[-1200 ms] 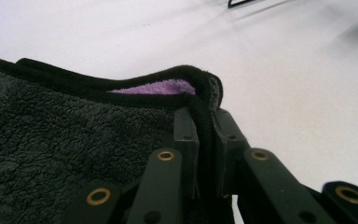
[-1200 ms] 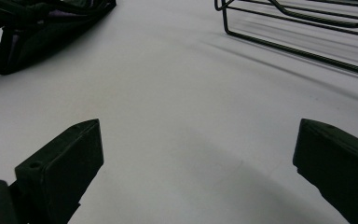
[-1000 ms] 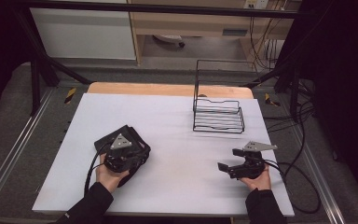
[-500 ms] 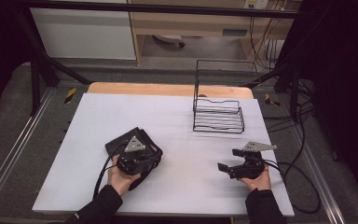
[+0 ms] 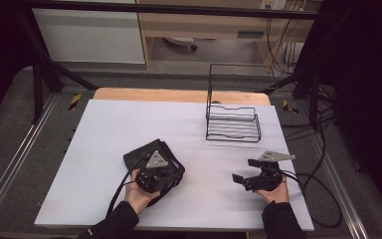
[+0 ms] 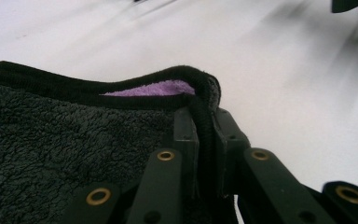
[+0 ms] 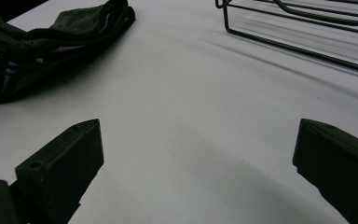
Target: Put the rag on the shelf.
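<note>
- Nearest the person, at the table's front edge, two hands come in from below, each holding a gripper.
- The left gripper [image 5: 155,175] has its jaws pressed together on the hem of a dark cloth [image 5: 144,157]; in the left gripper view the black corded edge [image 6: 204,116] runs straight down between the two pads, pinched tight.
- That cloth is fleecy and charcoal on the outside, with a lilac inner face [image 6: 156,87] peeking out where the edge folds over. It lies bunched on the white table top [image 5: 104,129], left of centre and near the front, partly under the left gripper.
- The right gripper [image 5: 242,178] sits at the front right, jaws spread wide with nothing between them; in the right gripper view bare white table shows between the two black tips.
- From the right gripper view the cloth [image 7: 74,25] lies off to the upper left, well apart from those open jaws.
- Farther back, on the right half of the table, stands a black wire rack [image 5: 233,122], with an upright back frame, apart from both grippers.
- No brand, label or writing can be read on the cloth, the grippers or the rack.
</note>
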`<state>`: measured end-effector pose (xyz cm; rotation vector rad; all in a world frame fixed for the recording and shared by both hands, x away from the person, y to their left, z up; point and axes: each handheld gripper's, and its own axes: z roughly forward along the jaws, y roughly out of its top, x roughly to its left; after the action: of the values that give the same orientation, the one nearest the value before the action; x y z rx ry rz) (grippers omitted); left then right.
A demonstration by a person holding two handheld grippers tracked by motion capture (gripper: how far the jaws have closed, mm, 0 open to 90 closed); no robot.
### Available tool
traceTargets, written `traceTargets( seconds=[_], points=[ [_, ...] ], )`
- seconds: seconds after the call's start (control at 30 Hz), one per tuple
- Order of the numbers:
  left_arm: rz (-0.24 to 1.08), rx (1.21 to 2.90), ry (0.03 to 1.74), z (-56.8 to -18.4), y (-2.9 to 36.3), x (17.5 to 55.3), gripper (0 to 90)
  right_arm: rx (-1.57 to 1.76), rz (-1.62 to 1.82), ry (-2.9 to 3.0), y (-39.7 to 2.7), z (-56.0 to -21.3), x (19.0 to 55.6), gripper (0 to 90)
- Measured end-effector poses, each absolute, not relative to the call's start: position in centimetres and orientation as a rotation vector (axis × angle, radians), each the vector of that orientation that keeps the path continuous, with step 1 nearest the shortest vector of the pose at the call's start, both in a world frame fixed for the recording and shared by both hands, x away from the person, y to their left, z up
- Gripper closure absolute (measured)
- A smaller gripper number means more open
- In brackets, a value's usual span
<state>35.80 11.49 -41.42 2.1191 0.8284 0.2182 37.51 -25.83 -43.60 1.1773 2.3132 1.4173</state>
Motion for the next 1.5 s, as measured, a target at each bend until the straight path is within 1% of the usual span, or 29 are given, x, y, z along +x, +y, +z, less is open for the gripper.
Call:
traceTargets(
  seconds=[0.43,0.6,0.67,0.73,0.8,0.87,0.9,0.93,1.0,1.1,1.27,1.5],
  points=[
    [0.147,2.164,0.726,-41.5,8.5,33.9,81.6,1.183,1.418,2.314,-25.8,-43.6,37.5,2.2],
    [0.094,2.184,0.738,-42.4,8.2,34.3,79.2,1.184,1.421,2.312,-25.8,-43.6,37.5,2.3],
    [0.066,2.196,0.738,-42.7,8.1,34.3,74.1,1.174,1.434,2.307,-25.8,-43.6,37.5,2.6],
    [0.054,2.209,0.731,-42.7,8.1,34.0,66.6,1.18,1.439,2.305,-25.7,-43.5,37.5,2.6],
    [0.08,2.208,0.727,-42.2,8.5,33.6,58.3,1.178,1.437,2.306,-25.6,-43.5,37.5,3.0],
    [0.115,2.202,0.731,-41.5,9.4,33.4,52.1,1.17,1.441,2.311,-25.4,-43.5,37.5,3.2],
    [0.142,2.197,0.74,-41.2,9.9,33.4,45.8,1.168,1.445,2.313,-25.0,-43.3,37.6,3.8],
    [0.163,2.189,0.757,-40.9,10.6,33.5,45.8,1.168,1.445,2.313,-25.0,-43.3,37.6,3.8],
    [0.196,2.177,0.81,-40.6,12.1,34.0,40.0,1.159,1.45,2.315,-24.4,-43.0,37.7,4.7],
    [0.229,2.168,0.919,-40.7,14.6,34.9,33.7,1.164,1.467,2.314,-23.2,-42.6,38.2,6.1],
    [0.266,2.148,1.045,-41.8,17.6,35.0,30.7,1.136,1.44,2.347,-20.1,-42.0,39.5,9.5],
    [0.249,2.146,1.113,-43.3,18.6,34.4,27.5,1.107,1.417,2.391,-14.2,-42.0,42.2,16.1]
  ],
)
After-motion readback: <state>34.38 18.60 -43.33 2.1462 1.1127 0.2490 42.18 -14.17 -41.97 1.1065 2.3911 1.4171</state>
